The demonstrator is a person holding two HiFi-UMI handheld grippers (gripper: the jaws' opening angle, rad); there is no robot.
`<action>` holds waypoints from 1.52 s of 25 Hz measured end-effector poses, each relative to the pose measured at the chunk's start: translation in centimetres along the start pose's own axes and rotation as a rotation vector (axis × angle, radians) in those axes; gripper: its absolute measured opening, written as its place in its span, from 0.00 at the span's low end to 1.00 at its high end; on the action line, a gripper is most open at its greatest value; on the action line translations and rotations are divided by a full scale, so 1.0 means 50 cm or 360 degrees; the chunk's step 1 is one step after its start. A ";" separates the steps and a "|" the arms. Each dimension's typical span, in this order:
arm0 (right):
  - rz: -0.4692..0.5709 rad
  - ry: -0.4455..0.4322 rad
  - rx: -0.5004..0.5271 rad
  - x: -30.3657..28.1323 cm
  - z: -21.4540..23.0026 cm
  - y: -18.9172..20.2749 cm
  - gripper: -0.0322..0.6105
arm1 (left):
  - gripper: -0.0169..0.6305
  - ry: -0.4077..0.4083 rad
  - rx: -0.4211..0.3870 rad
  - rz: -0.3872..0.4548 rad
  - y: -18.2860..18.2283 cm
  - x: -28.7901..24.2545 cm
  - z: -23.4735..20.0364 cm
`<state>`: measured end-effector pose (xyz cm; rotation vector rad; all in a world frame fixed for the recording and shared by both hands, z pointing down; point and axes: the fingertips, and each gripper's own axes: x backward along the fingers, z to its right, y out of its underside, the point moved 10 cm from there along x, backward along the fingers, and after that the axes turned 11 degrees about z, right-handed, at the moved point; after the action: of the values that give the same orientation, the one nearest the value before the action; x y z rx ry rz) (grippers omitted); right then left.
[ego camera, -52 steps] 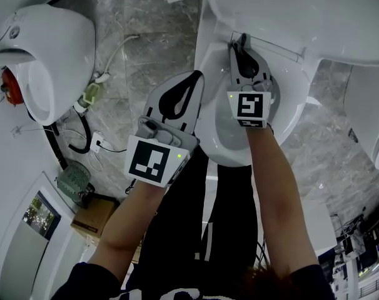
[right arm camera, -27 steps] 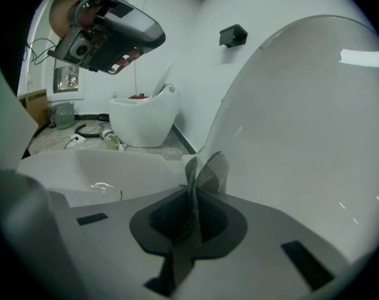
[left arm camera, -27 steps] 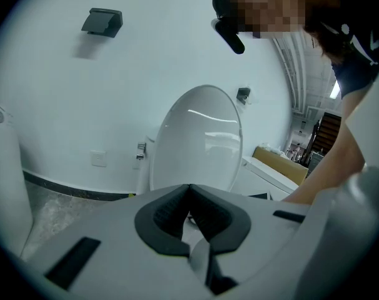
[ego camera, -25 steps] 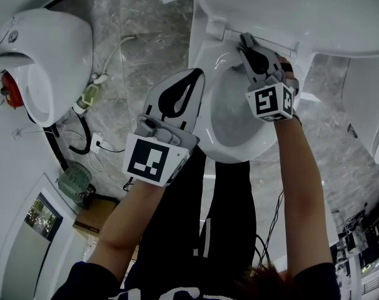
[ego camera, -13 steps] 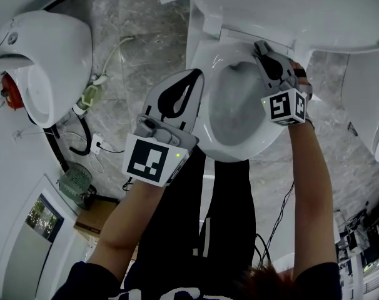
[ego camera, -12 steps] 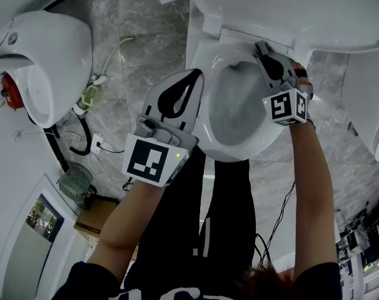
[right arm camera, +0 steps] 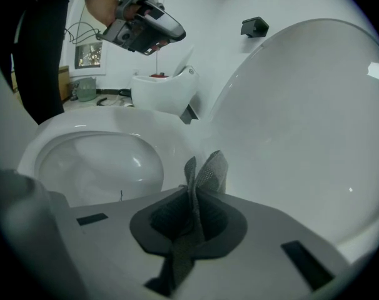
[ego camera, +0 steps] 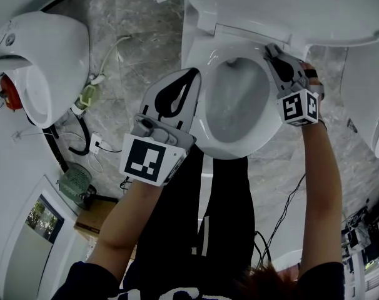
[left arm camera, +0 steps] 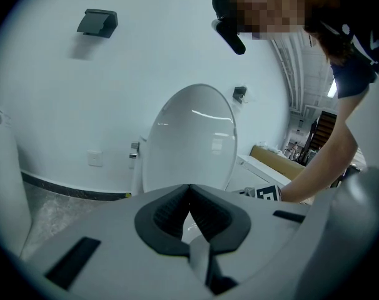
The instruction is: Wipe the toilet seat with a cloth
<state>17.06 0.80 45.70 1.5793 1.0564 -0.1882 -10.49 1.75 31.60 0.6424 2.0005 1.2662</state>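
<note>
The white toilet has its lid (ego camera: 289, 8) raised, and the bowl rim (ego camera: 205, 127) lies open below it. My right gripper (ego camera: 269, 47) is at the back right of the rim, close under the lid, shut on a grey cloth (right arm camera: 208, 170). The cloth's folded tip pokes out past the jaws toward the white surface where rim and lid (right arm camera: 302, 117) meet; contact cannot be made out. My left gripper (ego camera: 194, 74) hovers beside the left edge of the bowl, shut with nothing in it; its jaws meet in the left gripper view (left arm camera: 189, 189), facing the raised lid (left arm camera: 189, 136).
A second white fixture (ego camera: 49, 55) with a red part (ego camera: 8, 86) stands at the left. Cables and a plug (ego camera: 92, 92) lie on the marble floor between the two. A green object (ego camera: 74, 183) and a cardboard box (ego camera: 92, 214) sit lower left. Another white fixture (ego camera: 371, 105) is at the right.
My right gripper has slid with the cloth from the back middle of the rim round to its back right. The left gripper has barely moved.
</note>
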 end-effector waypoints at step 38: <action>-0.0109 -0.0550 0.0075 0.075 -0.089 0.062 0.10 | 0.04 0.0051 -0.0010 0.0013 0.007 0.011 0.036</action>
<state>19.57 6.78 46.93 1.4867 0.8394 -0.5168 -9.46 3.30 31.23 0.6317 2.0211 1.2945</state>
